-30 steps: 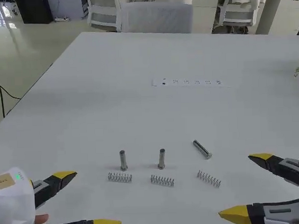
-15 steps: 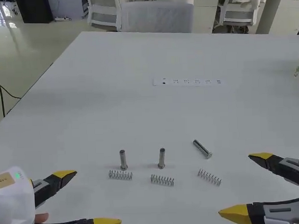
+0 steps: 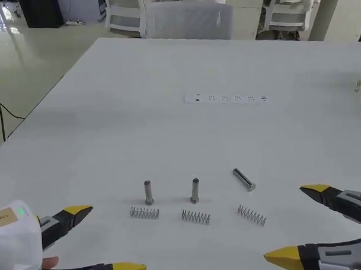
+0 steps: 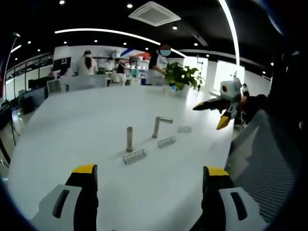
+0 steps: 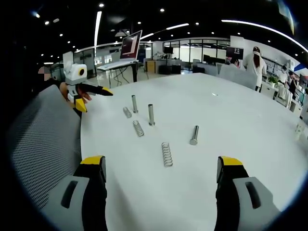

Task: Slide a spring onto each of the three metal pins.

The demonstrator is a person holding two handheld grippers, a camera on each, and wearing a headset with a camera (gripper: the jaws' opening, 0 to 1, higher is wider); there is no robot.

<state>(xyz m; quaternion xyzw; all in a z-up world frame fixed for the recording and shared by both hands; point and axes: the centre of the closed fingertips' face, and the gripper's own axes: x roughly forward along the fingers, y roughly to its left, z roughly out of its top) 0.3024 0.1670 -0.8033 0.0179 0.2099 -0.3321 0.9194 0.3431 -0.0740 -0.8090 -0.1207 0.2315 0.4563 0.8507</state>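
On the white table (image 3: 168, 129) two metal pins stand upright (image 3: 148, 192) (image 3: 195, 190), and a third pin (image 3: 244, 179) lies on its side to their right. Three springs lie flat in front of them: left (image 3: 144, 212), middle (image 3: 196, 217), right (image 3: 252, 215). My left gripper (image 3: 107, 240) is open at the near left, short of the left spring. My right gripper (image 3: 296, 223) is open at the near right, beside the right spring. Neither holds anything. The left gripper view shows the nearest pin (image 4: 129, 139) and spring (image 4: 134, 156); the right gripper view shows the lying pin (image 5: 194, 134) and nearest spring (image 5: 166, 154).
A flush row of sockets (image 3: 226, 98) sits in the table's middle. Chairs (image 3: 188, 19) stand at the far edge. A potted plant (image 4: 180, 74) is at the table's far end, with people standing behind it. The table's left edge drops to the floor.
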